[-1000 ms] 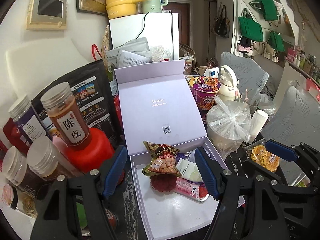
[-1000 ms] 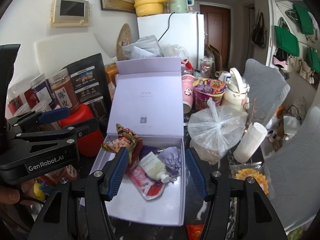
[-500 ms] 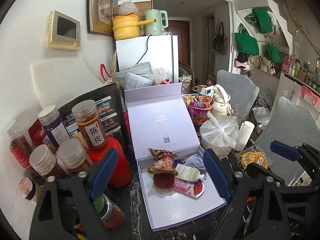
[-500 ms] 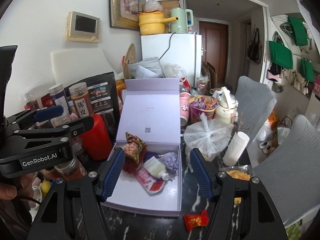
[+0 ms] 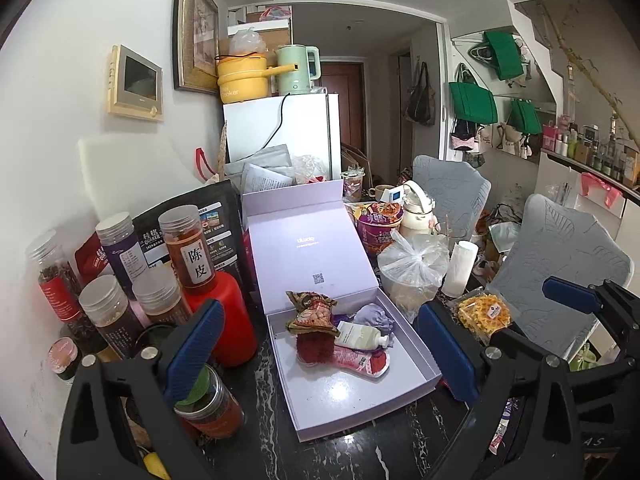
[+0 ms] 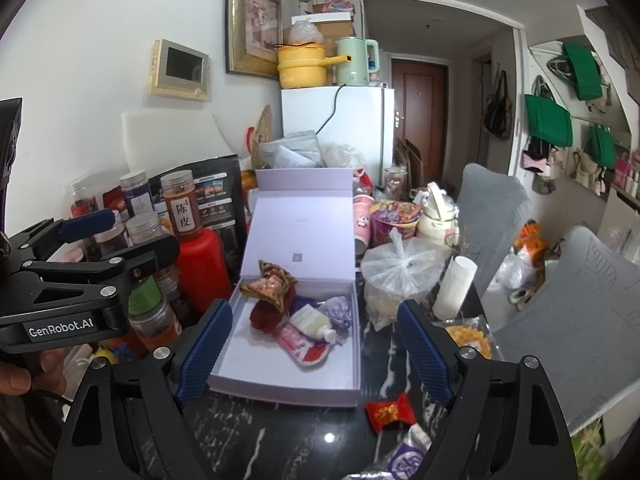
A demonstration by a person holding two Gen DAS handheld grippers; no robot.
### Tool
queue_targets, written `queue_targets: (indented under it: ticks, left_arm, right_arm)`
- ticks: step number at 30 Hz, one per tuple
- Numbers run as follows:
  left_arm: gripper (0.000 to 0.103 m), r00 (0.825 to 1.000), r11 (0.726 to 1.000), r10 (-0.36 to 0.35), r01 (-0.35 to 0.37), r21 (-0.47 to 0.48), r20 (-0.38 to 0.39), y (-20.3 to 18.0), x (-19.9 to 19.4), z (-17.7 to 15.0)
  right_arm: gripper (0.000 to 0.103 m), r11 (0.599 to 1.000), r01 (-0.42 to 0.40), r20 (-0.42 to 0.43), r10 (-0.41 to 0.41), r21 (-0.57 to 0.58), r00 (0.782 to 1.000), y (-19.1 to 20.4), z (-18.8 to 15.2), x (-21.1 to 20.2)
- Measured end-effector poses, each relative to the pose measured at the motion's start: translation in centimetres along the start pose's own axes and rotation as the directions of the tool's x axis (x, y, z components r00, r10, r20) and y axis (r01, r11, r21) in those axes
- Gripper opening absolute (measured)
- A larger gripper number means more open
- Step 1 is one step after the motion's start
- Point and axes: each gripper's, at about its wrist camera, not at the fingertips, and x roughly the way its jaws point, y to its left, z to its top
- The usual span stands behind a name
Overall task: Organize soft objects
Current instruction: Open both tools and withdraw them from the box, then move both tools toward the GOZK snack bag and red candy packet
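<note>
**Two empty grippers above a half-filled box**

Both grippers hung over the dark bench with nothing between their fingers: the left gripper (image 5: 320, 356) and the right gripper (image 6: 316, 350) had just been opening and stood wide. Soft packets already lay bunched at the back of the lilac box (image 6: 280, 390), the snack bag (image 5: 312, 312) propped atop them. A red sachet (image 6: 390, 412) waited outside, likely next.
</note>
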Motion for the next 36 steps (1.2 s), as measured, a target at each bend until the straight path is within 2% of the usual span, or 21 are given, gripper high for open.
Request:
queue_targets:
  ticks: [10,17,36]
  left_arm:
    - [0.099,0.998,0.998,-0.057,0.057,0.01,0.0,-0.9,-2.1,-2.7]
    - [0.099,0.993,0.993,-0.115,0.115,0.014,-0.04,-1.6,-2.4,-5.3]
    - [0.099,0.977,0.983,-0.183,0.184,-0.001,-0.112,-3.3,-2.5,-9.8]
  right_arm:
    - [0.09,1.0,0.02,0.004,-0.02,0.018,1.0,0.1,-2.8,-2.6]
    - [0.09,0.999,0.027,-0.021,-0.027,0.03,0.999,0.0,-5.0,-3.4]
    - [0.09,0.995,0.1,-0.062,-0.099,0.008,0.993,-0.5,-10.8,-6.1]
